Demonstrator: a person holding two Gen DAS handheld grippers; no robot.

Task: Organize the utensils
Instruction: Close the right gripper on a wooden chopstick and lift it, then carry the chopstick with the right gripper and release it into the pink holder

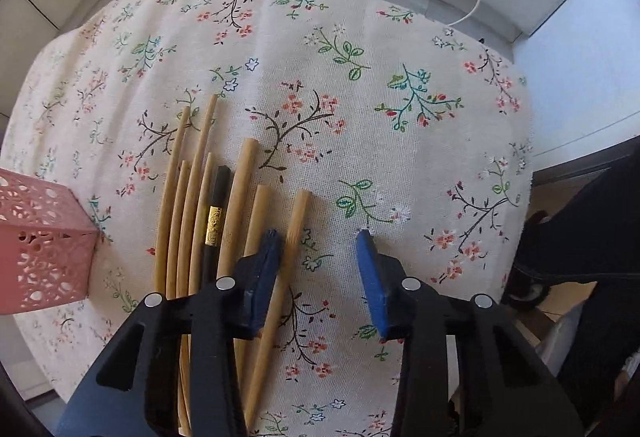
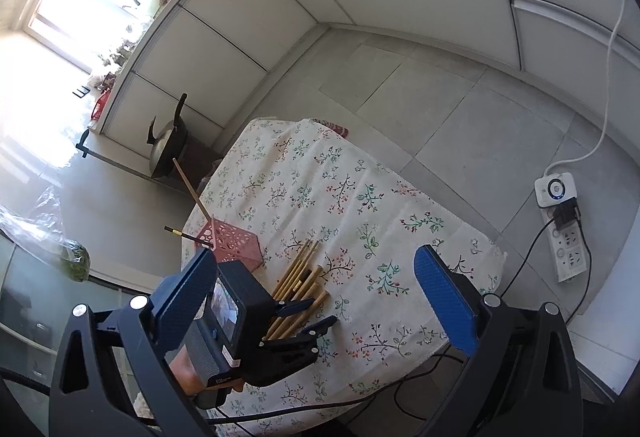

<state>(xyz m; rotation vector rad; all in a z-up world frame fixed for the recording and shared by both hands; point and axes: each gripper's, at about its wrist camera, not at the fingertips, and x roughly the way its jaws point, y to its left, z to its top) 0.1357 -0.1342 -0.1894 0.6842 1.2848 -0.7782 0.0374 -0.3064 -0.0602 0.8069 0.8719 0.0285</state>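
Several bamboo chopsticks (image 1: 240,193) and one black chopstick with a gold band (image 1: 214,225) lie side by side on the floral tablecloth (image 1: 400,141). My left gripper (image 1: 320,237) is open just above the cloth; its left pad touches the rightmost bamboo chopstick (image 1: 296,221), which lies between the jaws. A pink perforated holder (image 1: 36,237) stands at the left. In the right wrist view, the holder (image 2: 232,241) holds one bamboo and one black chopstick. My right gripper (image 2: 316,277) is open and empty, high above the table, looking down at the left gripper (image 2: 316,313) over the chopsticks (image 2: 298,277).
The small table sits on a grey tiled floor by white cabinets. A power strip (image 2: 568,233) with a white cable lies on the floor at the right. A black wok (image 2: 168,145) sits beyond the table. A plastic bag (image 2: 44,221) lies at the left.
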